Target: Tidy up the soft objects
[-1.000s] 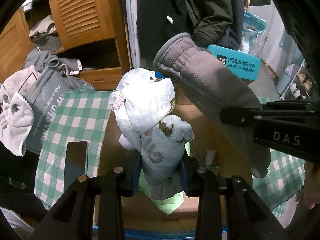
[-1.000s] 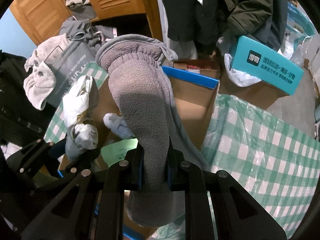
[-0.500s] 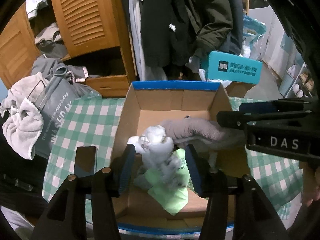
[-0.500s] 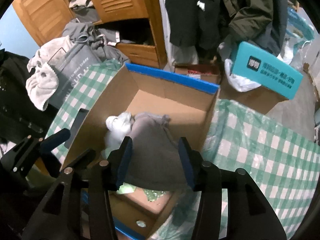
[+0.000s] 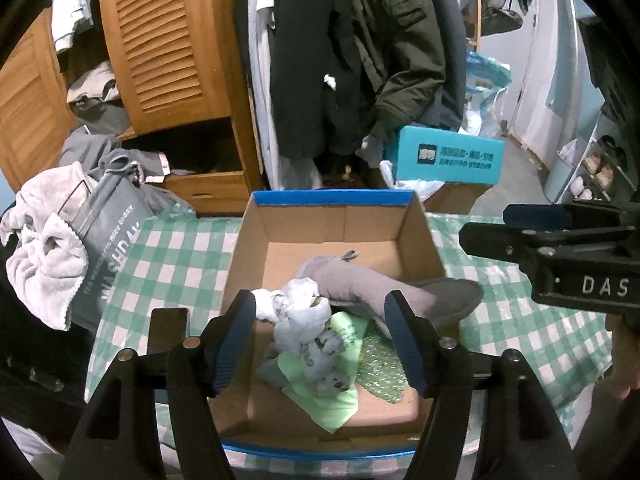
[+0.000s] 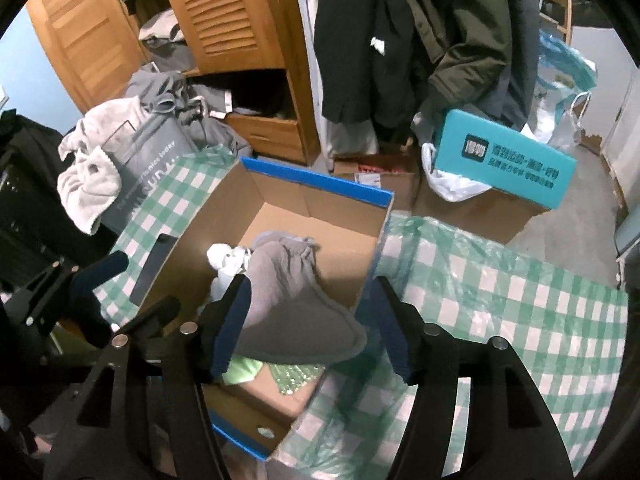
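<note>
Dropped into the cardboard box point(image 5: 420, 240): grey fleece slipper point(image 5: 384, 292) and crumpled plastic bag point(image 5: 304, 320), both light, squashy, pinchable anywhere; left tongs point(image 5: 320, 336) and right tongs point(image 6: 312, 320) just spread, empty.

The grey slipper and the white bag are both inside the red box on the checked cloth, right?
Almost. The box is not red: it is brown cardboard with a blue rim, as the left wrist view shows. The rest holds: the grey slipper and the white bag both lie inside it, and it stands on the checked cloth.
</note>
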{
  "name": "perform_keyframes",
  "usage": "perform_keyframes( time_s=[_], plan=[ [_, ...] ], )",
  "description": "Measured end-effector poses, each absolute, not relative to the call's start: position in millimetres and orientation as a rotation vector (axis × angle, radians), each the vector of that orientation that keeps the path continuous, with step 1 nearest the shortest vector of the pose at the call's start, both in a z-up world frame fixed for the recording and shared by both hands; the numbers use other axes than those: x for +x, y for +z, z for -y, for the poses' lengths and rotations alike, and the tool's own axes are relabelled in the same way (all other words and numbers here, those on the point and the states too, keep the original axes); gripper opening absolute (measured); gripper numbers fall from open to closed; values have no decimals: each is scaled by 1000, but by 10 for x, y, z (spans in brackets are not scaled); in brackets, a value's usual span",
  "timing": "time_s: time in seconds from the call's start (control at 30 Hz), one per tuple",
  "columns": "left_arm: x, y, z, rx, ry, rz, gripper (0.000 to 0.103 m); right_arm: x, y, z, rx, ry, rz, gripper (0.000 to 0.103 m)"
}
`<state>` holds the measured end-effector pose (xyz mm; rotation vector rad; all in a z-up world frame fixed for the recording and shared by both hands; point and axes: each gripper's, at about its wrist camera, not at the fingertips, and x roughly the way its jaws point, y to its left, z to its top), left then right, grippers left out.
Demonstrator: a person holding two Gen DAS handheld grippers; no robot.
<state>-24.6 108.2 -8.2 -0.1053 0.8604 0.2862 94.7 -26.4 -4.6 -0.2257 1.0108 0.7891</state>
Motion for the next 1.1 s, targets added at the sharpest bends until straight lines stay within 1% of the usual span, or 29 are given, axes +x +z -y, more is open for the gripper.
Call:
perform_keyframes(
  time_s=[0.33,0.37,0.4,0.43,0.8,0.83,0.9,1.1],
  plan=[
    [-268,63,-916,-111,236,-836,73,854,127,587,-242,761,-956,65],
    [-268,78,-894,-110,231,-835,75,850,138,629,-240,758,-952,66],
    [-268,94,-871,-107,227,-831,80,846,146,661,-237,755,-950,66],
    [-272,107,-848,-102,225,-825,81,844,159,707,-233,751,-947,66],
    [-232,175,-646,-71,212,-824,83,814,218,1085,-195,717,-924,68],
    [-216,167,-634,-69,214,-832,84,818,217,1121,-191,710,-924,68],
    [-199,154,-611,-66,215,-838,90,819,213,1182,-184,705,-923,68],
    [-165,137,-565,-60,224,-845,91,818,187,1325,-187,680,-913,68]
  ],
)
